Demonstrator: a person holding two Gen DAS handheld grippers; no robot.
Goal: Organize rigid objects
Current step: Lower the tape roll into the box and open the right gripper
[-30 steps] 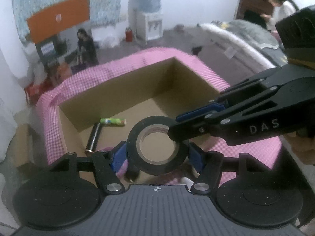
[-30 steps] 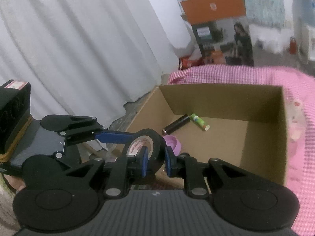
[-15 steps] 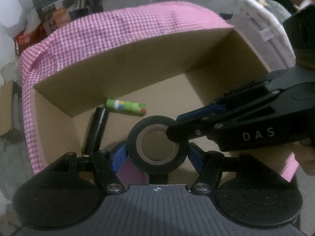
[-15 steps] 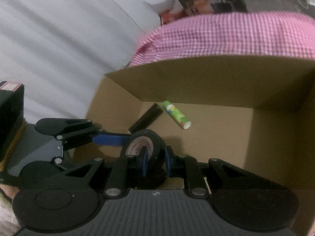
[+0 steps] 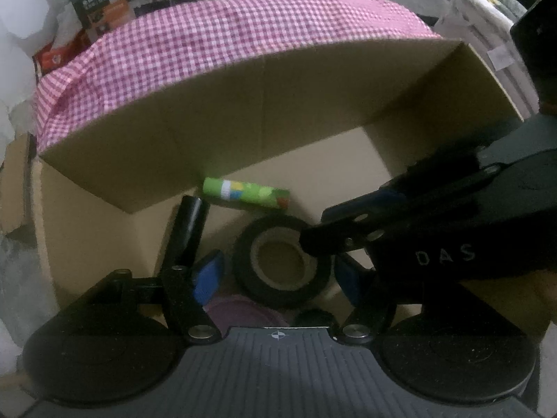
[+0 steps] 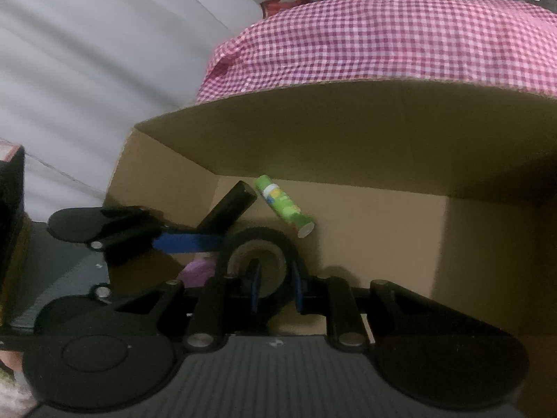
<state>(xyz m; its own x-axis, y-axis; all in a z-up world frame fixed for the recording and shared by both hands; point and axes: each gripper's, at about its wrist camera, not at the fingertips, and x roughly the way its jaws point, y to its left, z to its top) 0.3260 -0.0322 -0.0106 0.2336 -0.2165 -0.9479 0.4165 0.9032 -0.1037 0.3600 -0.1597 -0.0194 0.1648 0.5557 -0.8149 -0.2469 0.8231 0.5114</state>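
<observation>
Pink-and-white gingham cloth (image 5: 222,38) drapes the surface behind an open cardboard box (image 5: 264,111), the largest items in view. Inside the box, the right gripper (image 6: 275,284) pinches one side of a black tape roll (image 5: 280,261), one finger inside its cardboard core and one outside. The left gripper (image 5: 278,275) has its blue-padded fingers (image 5: 209,275) spread wide on either side of the roll, apart from it. A black cylinder (image 5: 186,233) and a green tube (image 5: 247,193) lie on the box floor near the far wall, with a purple object (image 5: 240,310) low beneath the roll.
</observation>
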